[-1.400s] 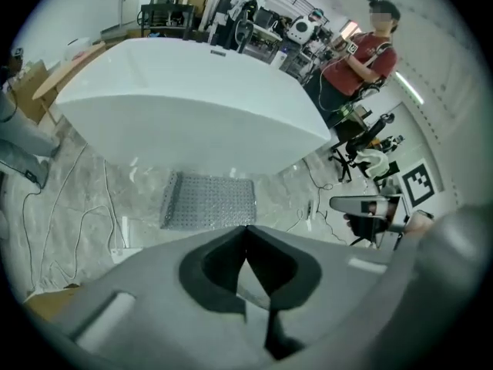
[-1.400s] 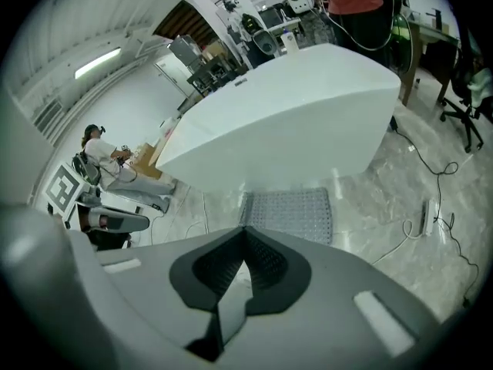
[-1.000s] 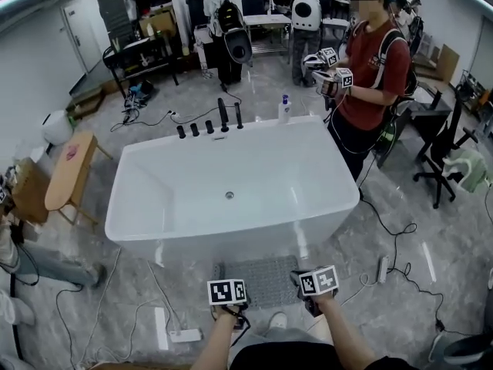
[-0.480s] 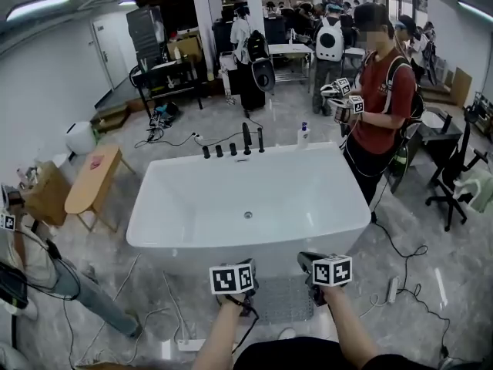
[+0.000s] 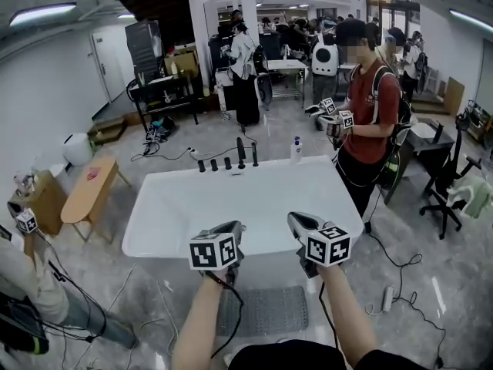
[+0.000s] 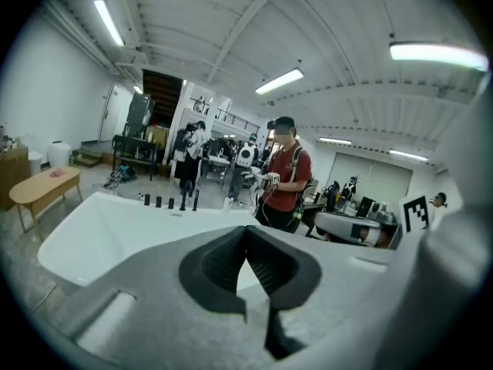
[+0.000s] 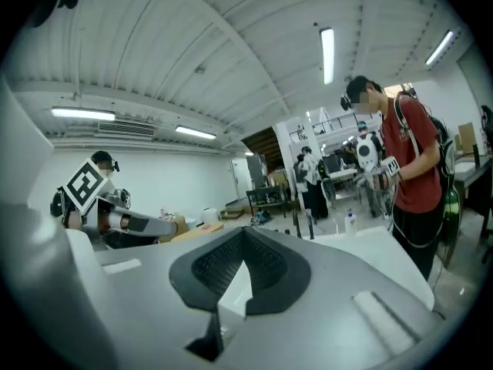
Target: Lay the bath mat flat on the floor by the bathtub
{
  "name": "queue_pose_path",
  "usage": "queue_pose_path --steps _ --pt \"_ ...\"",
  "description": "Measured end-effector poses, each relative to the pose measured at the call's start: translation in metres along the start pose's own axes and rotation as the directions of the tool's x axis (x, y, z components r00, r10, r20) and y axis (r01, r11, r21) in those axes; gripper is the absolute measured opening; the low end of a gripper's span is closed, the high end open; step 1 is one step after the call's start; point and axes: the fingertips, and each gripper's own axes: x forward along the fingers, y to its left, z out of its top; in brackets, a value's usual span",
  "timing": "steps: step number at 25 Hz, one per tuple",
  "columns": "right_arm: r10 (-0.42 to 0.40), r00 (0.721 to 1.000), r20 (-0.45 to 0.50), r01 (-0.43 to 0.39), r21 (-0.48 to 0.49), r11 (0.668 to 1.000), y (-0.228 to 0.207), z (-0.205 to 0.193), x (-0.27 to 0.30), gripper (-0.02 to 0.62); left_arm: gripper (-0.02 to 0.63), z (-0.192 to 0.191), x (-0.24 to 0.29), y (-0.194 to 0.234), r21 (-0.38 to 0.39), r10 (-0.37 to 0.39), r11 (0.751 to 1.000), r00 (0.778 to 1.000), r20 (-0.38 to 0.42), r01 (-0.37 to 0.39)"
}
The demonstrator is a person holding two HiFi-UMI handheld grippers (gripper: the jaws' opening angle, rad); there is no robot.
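The grey bath mat (image 5: 266, 311) lies spread flat on the floor against the near side of the white bathtub (image 5: 177, 206), partly hidden by my forearms. Both grippers are lifted well above it, level with the tub's near rim. My left gripper (image 5: 233, 229) is shut with nothing in it, and its pads meet at the tip in the left gripper view (image 6: 246, 230). My right gripper (image 5: 296, 220) is likewise shut and empty, its tips together in the right gripper view (image 7: 245, 233).
A person in a red shirt (image 5: 371, 122) stands at the tub's far right corner holding grippers. Black taps (image 5: 240, 153) and a soap bottle (image 5: 296, 150) sit on the far rim. A wooden bench (image 5: 91, 187) stands left. Cables and a power strip (image 5: 387, 297) lie right.
Both grippers rose from just over the mat to tub-rim height, still shut. The head view tilted up, so the mat now sits lower in the picture.
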Motion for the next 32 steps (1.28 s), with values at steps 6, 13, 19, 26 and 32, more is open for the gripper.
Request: queue_pose_path --steps 6,13,19,26,32 --pt "0.0 0.987 0.159 0.021 -0.127 0.992 0.018 0.074 -0.003 0.006 0.005 0.064 -0.009 -0.016 0.088 -0.002 0.996 0.988 0.156 -0.012" --pt "0.032 0.96 0.279 0.082 -0.388 0.918 0.065 0.076 -0.012 0.006 0.005 0.07 -0.031 -0.031 0.231 0.044 0.964 0.939 0.34 -0.129" --pt "0.008 0.956 0.292 0.095 -0.338 0.936 0.061 0.062 -0.018 0.006 0.003 0.073 -0.051 -0.042 0.268 0.075 0.933 0.859 0.507 -0.24" --pt "-0.047 0.962 0.267 0.141 -0.346 0.928 0.041 0.042 -0.013 0.006 0.005 0.054 -0.042 -0.038 0.225 0.07 0.948 0.835 0.545 -0.226" --pt "-0.048 0.965 0.259 0.134 -0.329 0.935 0.027 0.033 -0.01 0.006 0.005 0.039 -0.02 -0.037 0.221 0.096 0.948 0.865 0.492 -0.231"
